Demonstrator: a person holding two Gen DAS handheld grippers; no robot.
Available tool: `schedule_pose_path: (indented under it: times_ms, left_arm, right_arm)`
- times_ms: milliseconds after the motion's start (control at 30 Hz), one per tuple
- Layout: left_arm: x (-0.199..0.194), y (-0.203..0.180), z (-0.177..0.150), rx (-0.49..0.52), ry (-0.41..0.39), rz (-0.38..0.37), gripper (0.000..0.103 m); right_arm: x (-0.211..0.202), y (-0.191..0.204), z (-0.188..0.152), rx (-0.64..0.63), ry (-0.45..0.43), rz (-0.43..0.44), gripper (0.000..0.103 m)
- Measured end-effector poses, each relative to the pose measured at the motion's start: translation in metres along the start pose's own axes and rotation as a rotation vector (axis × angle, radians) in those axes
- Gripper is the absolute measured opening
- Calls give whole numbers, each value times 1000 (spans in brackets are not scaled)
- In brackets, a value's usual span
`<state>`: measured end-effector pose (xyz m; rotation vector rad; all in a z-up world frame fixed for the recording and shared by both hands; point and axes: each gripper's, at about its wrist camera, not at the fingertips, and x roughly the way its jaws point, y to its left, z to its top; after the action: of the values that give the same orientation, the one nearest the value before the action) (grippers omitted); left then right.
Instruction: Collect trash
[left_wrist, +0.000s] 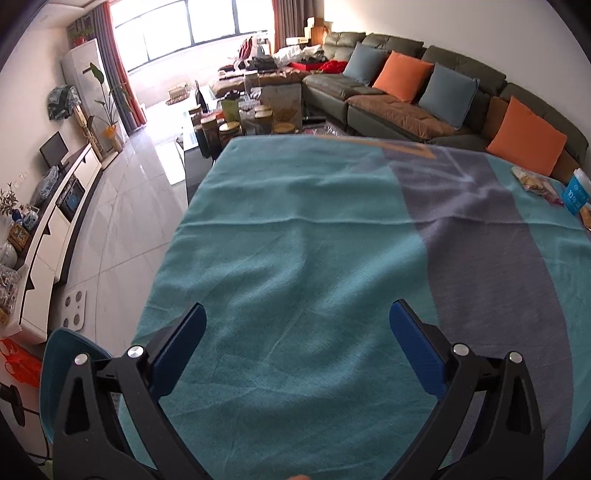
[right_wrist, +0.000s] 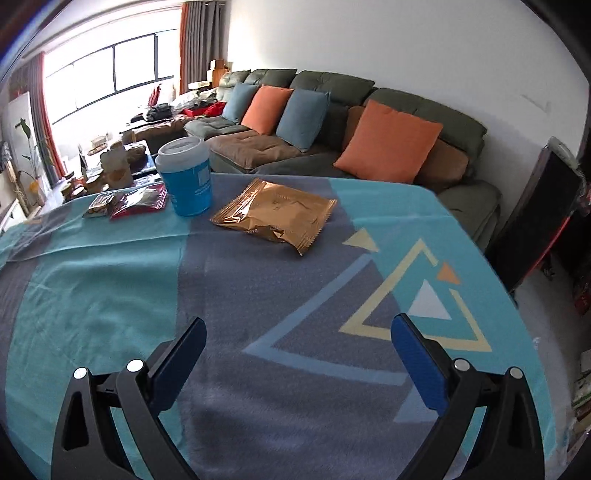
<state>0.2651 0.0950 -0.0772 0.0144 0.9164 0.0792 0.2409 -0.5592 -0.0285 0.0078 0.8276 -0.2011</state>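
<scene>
In the right wrist view a crumpled gold snack wrapper (right_wrist: 275, 212) lies on the teal and grey tablecloth (right_wrist: 110, 295). A blue tub with a white slotted lid (right_wrist: 186, 177) stands behind it to the left. A red wrapper (right_wrist: 142, 201) and a small brown wrapper (right_wrist: 98, 206) lie left of the tub. My right gripper (right_wrist: 299, 328) is open and empty, well short of the gold wrapper. My left gripper (left_wrist: 297, 317) is open and empty over bare cloth (left_wrist: 295, 240). The tub (left_wrist: 577, 194) and wrappers (left_wrist: 533, 179) show at the far right edge of the left wrist view.
A green sofa with orange and blue cushions (right_wrist: 388, 147) runs behind the table. A low table crowded with jars (left_wrist: 240, 118) stands beyond the far edge. A white cabinet (left_wrist: 55, 229) lines the left wall. A teal chair back (left_wrist: 70, 354) is at the near left.
</scene>
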Motion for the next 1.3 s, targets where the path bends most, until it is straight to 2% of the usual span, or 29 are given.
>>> schedule_pose_path:
  times_ms: [67, 333, 533, 733, 1300]
  left_arm:
    - [3, 0, 1, 3, 16, -26, 98]
    - [11, -4, 4, 21, 28, -36, 98]
    - [12, -4, 3, 18, 27, -31, 99]
    - [11, -3, 2, 17, 27, -32, 99]
    - [11, -3, 2, 16, 27, -31, 99]
  right_arm:
    - [10, -5, 1, 5, 28, 3, 97]
    - [38, -18, 3, -16, 110, 34, 97]
    - [43, -27, 4, 1, 128, 80, 97]
    - [43, -32, 3, -34, 126, 130, 98]
    - [42, -32, 4, -39, 127, 125, 98]
